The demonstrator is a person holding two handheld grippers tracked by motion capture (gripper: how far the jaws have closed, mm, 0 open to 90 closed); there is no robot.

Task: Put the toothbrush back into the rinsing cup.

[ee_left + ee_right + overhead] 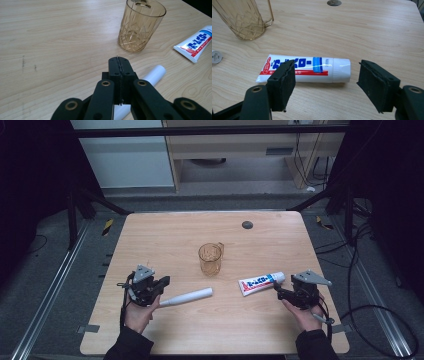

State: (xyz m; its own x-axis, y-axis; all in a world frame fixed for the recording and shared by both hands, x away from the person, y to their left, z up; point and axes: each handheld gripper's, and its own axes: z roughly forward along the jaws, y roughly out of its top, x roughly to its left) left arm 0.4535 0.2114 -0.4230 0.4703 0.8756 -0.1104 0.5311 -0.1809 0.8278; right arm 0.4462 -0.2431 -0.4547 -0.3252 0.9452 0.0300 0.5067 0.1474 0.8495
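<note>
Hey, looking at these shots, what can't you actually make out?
- White plastic cylinder, left gripper view: the shut left gripper covers its near end.
- Blue-and-white toothpaste tube, right gripper view: one open jaw of the right gripper hides some print.
- Amber cut-pattern plastic mug, right gripper view: rim cut off by the top edge.

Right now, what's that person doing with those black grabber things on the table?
A person holds a grabber in each hand over a wooden table. The left gripper is shut, right above a white tube-shaped thing lying on the table; whether it touches it is unclear. The right gripper is open, aimed at a toothpaste tube lying flat. An amber cup stands upright between them.
</note>
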